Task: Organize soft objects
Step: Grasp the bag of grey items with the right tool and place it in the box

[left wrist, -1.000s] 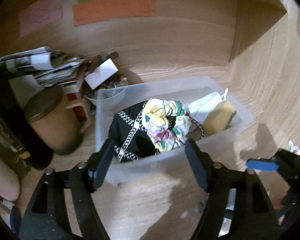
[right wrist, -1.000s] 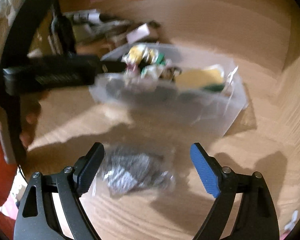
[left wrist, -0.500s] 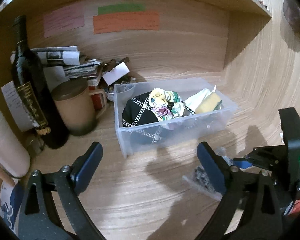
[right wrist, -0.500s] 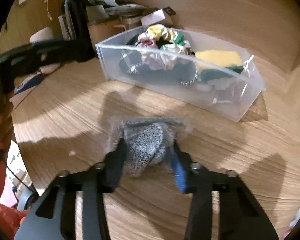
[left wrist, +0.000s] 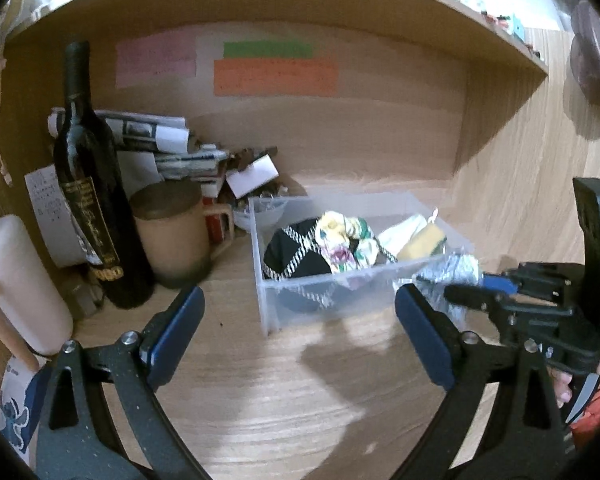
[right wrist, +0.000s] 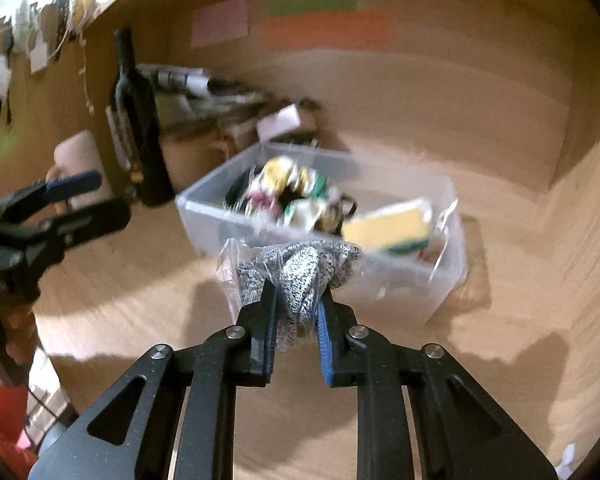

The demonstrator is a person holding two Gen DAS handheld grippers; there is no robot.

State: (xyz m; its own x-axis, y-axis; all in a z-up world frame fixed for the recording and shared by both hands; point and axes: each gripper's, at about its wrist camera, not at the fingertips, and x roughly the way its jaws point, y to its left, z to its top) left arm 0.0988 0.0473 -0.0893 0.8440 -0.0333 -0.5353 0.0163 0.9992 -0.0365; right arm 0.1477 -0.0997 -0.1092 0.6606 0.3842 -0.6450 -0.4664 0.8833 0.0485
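A clear plastic bin [left wrist: 340, 284] [right wrist: 204, 216] sits on the wooden desk and holds a black patterned cloth [left wrist: 296, 252], a floral scrunchie [left wrist: 346, 242] [right wrist: 288, 192] and a yellow sponge [left wrist: 422, 240] [right wrist: 388, 226]. My right gripper [right wrist: 298, 312] is shut on a grey speckled knit item in a clear bag [right wrist: 300, 276] and holds it raised just in front of the bin; it also shows in the left wrist view [left wrist: 456, 268]. My left gripper [left wrist: 296, 332] is open and empty, in front of the bin.
A dark wine bottle [left wrist: 90, 184], a brown lidded mug [left wrist: 168, 228], a white bottle [left wrist: 16, 280] and stacked papers [left wrist: 160, 148] stand left of the bin. Wooden walls and a shelf enclose the back and right.
My right gripper closed on the bagged knit item and lifted it off the desk toward the bin. My left gripper drew back from the bin, still open.
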